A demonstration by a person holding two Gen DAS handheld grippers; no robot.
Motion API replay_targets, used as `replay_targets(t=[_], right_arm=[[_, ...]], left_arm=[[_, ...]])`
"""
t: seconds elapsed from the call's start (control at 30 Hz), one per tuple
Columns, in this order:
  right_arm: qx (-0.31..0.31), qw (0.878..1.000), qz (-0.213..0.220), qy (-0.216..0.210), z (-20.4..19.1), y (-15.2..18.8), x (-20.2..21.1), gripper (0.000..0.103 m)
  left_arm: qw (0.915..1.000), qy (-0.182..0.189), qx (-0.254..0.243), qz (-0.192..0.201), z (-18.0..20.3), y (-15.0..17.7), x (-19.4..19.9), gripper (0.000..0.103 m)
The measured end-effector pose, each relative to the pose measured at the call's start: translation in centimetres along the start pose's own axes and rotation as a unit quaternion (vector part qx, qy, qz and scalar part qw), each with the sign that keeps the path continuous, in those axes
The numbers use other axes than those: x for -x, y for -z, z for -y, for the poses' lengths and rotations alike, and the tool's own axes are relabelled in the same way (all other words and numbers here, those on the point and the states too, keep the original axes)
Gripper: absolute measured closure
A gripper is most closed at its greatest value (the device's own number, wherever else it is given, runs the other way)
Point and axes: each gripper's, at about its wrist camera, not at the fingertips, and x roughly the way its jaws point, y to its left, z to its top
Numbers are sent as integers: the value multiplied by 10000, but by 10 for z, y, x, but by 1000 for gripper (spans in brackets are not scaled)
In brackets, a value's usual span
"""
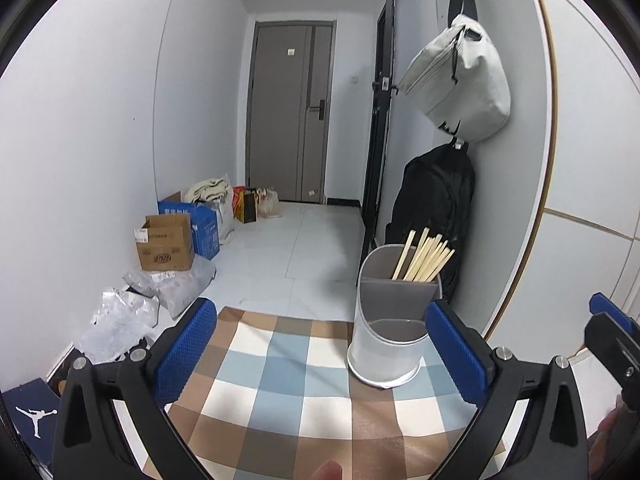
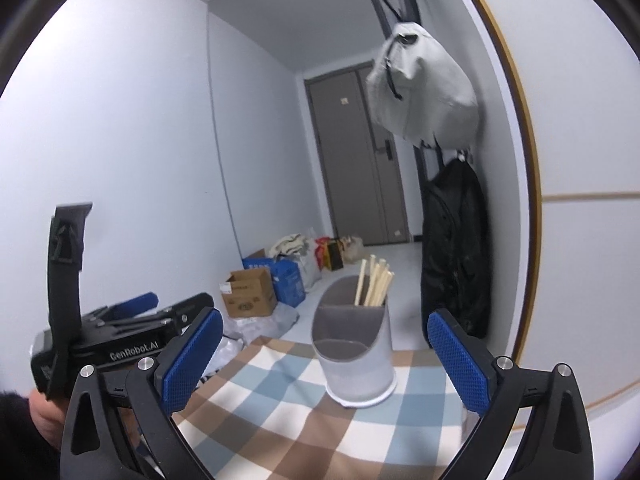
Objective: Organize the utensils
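A checked cloth (image 1: 280,380) in brown, blue and white fills the lower centre of both views, covering the table top. On it, right of centre in the left wrist view and at mid-frame in the right wrist view, stands the white utensil holder (image 1: 386,344), upright, with a grey divider splitting it into a tall back compartment and a low front one. A bundle of wooden chopsticks (image 1: 424,258) leans in the back compartment, fanned toward the upper right; the front compartment looks empty. The left gripper (image 1: 320,356) frames the lower part of its view, its blue pads spread wide with nothing between them, and the holder sits just inside its right pad. The right gripper (image 2: 326,364) is likewise fully released and holds nothing, the holder standing beyond its gap. No loose utensils show on the cloth, so the sorting seems largely done or not yet resumed. The risks from here are judgements: the right pad of the left gripper is near the holder's wall and could nudge the light, tall container over, spilling the chopsticks; the cloth could also drag and bunch under a low pass, shifting the holder.
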Motion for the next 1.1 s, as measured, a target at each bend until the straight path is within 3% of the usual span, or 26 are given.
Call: replay_targets(t=[0.23, 0.67, 1.1], right_arm=[[192, 9997, -134, 107, 0, 8, -12, 0], [182, 9997, -122, 66, -1, 6, -25, 0], [225, 9996, -158, 12, -3, 8, -26, 0]], left_arm=[[9999, -23, 7, -124, -4, 6, -10, 2], [9988, -82, -442, -181, 8, 7, -12, 1], [9992, -64, -311, -230, 5, 4, -14, 2]])
